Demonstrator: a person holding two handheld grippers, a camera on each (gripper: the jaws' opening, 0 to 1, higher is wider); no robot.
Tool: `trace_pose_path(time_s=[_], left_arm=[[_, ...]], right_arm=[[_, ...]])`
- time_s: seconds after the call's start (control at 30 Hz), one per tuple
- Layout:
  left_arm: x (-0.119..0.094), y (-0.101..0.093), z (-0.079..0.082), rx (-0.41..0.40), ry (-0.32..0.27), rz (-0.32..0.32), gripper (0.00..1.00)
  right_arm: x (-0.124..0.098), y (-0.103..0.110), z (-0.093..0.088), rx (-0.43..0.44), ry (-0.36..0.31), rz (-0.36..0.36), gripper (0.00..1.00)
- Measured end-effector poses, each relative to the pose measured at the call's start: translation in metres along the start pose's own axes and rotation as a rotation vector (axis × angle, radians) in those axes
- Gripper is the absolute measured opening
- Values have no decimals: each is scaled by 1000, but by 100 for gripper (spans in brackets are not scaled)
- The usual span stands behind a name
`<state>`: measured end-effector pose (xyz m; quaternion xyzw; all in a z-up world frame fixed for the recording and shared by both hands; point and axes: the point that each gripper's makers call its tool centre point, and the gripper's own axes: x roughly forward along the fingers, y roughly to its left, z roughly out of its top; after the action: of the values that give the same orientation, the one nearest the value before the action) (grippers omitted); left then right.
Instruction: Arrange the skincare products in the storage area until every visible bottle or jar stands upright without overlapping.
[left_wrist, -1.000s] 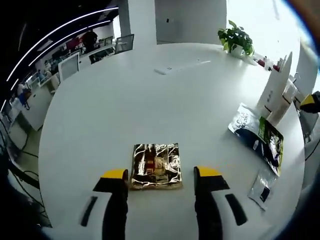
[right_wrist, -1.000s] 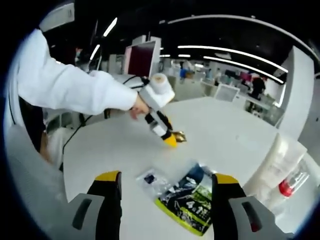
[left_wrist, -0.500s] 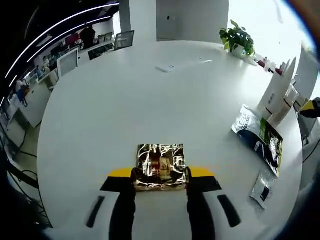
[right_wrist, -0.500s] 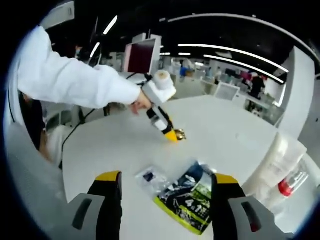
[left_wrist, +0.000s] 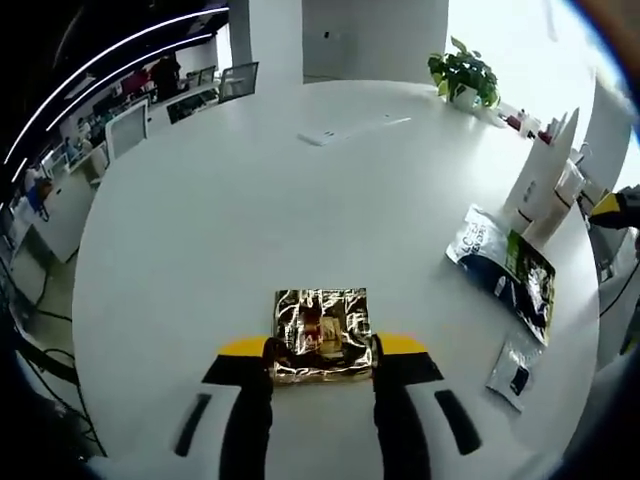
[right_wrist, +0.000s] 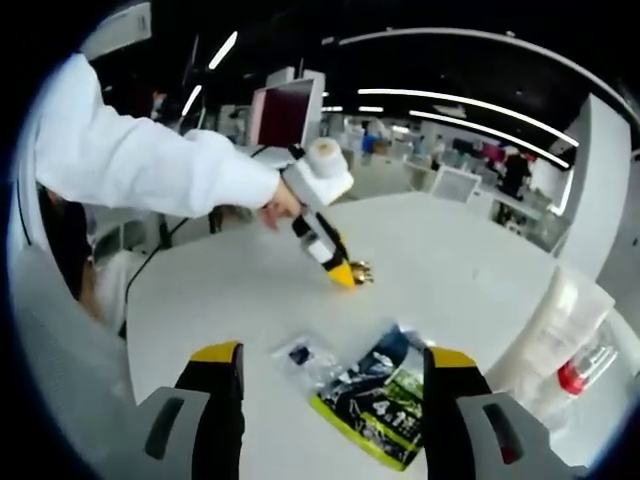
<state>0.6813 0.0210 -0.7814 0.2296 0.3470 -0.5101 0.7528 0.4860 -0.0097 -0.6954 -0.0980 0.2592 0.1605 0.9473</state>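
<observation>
— Where is there room to pass?
— Across the wide bare surface (left_wrist: 230, 200).
— What blocks the edge?
— Green pouch (left_wrist: 515, 275), small sachet (left_wrist: 513, 372), white tubes (left_wrist: 535, 185) (clustered together).

Round white table (left_wrist: 250, 200), potted plant (left_wrist: 462, 75) (far edge), ceiling light strips (right_wrist: 470, 105), office desks (left_wrist: 130, 120)

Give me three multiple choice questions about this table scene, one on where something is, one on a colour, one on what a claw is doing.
1. Where is the potted plant?
A. at the table's far edge
B. between the left claw's jaws
C. on the green sachet

2. What colour are the claw tips?
A. red
B. yellow
C. blue

3. What state is the left claw in?
A. wide open
B. shut on the gold foil packet
C. holding a bottle

Answers: 1 A, it stands by the far rim of the table. 2 B, both claws' tips are yellow. 3 B, its jaws press the packet's sides.
</observation>
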Motion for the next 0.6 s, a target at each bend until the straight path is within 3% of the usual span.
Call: trace_pose_path(time_s=[0.23, 0.6], left_arm=[[-6, -15, -1, 49, 10, -43, 35], [-13, -60, -4, 204, 47, -154, 35]], right_arm=[[1, -1, -3, 3, 12, -2, 72], [0, -1, -8, 13, 31, -5, 78]])
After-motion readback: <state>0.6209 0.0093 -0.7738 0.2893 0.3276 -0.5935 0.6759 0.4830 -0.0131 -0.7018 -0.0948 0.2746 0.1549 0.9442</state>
